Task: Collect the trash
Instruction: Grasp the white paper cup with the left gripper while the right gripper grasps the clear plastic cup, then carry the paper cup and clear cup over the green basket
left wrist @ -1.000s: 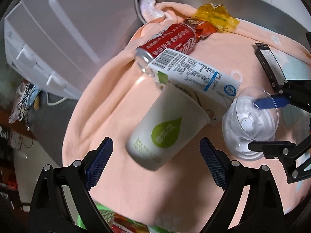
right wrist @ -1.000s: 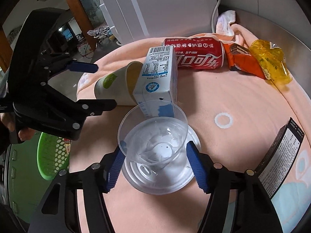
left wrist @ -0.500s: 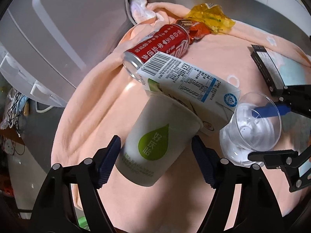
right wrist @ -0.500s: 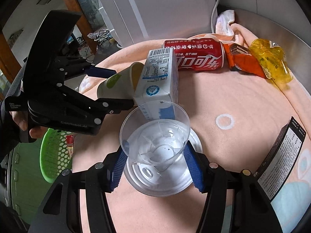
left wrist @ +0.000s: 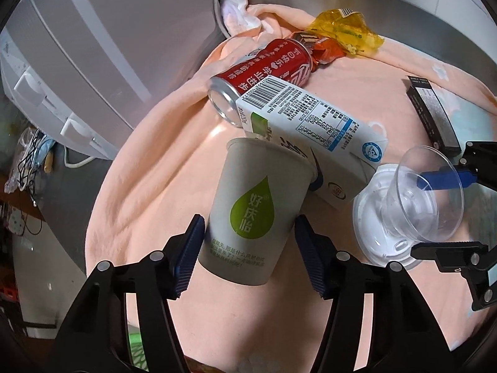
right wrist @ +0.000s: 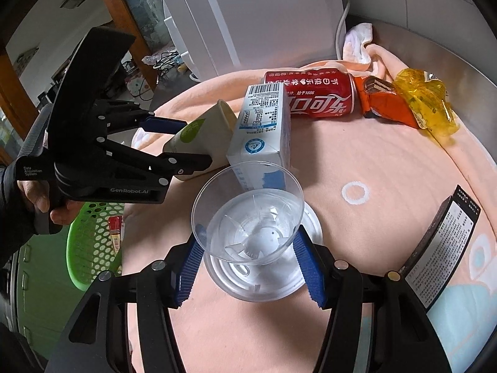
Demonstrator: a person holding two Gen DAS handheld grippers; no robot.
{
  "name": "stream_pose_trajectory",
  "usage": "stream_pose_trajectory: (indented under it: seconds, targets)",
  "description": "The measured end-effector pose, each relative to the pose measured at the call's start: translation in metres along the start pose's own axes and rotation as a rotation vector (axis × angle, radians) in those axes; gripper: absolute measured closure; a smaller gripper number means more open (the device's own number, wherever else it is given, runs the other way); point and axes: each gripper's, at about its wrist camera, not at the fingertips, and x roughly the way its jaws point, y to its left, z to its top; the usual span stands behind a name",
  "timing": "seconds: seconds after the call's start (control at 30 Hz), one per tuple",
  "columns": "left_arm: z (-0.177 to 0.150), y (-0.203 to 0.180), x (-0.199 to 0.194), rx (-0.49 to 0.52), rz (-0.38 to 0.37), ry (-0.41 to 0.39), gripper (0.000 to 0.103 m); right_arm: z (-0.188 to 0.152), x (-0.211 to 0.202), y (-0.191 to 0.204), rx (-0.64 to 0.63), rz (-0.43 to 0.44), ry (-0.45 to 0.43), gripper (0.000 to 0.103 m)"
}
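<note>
My left gripper (left wrist: 248, 248) is shut on a white paper cup with a green drop logo (left wrist: 254, 211), which lies on its side against a milk carton (left wrist: 313, 130). My right gripper (right wrist: 250, 264) is shut on a clear plastic cup (right wrist: 248, 214) that rests over a clear lid (right wrist: 264, 283). A red cola can (left wrist: 267, 71), an orange wrapper (right wrist: 385, 102) and a yellow wrapper (right wrist: 425, 99) lie farther back on the peach blanket (right wrist: 372, 161). The left gripper and paper cup also show in the right wrist view (right wrist: 186, 140).
A green perforated basket (right wrist: 90, 242) holding some trash sits below the table's left edge. A black box (right wrist: 441, 242) lies at the right. A white appliance (right wrist: 264, 15) stands behind. A white crumpled tissue (left wrist: 239, 9) lies by it.
My left gripper has moved forward and closed its fingers onto the paper cup. My right gripper has closed in on the clear cup, which now sits a little higher.
</note>
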Motion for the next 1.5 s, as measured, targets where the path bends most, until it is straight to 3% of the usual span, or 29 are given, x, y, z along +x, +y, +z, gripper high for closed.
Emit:
stream_pose_trajectory:
  seconds: [0.27,0.7,1.03,1.5]
  targets:
    - [0.005,0.0,0.015,0.038,-0.002,0.033,0.035,0.001,0.001,-0.002,-0.003,-0.005,0.002,0.047]
    - [-0.005,0.006,0.006,-0.076,-0.001,-0.01,0.042,-0.001,-0.004,0.001,-0.009,0.003,-0.012,0.047]
    - [-0.056,0.028,-0.057,-0.256,0.03,-0.081,0.042,0.002,-0.007,0.036,-0.083,0.061,-0.015,0.047]
    - [-0.144,0.059,-0.123,-0.482,0.181,-0.109,0.042,0.012,0.012,0.117,-0.213,0.195,0.029,0.047]
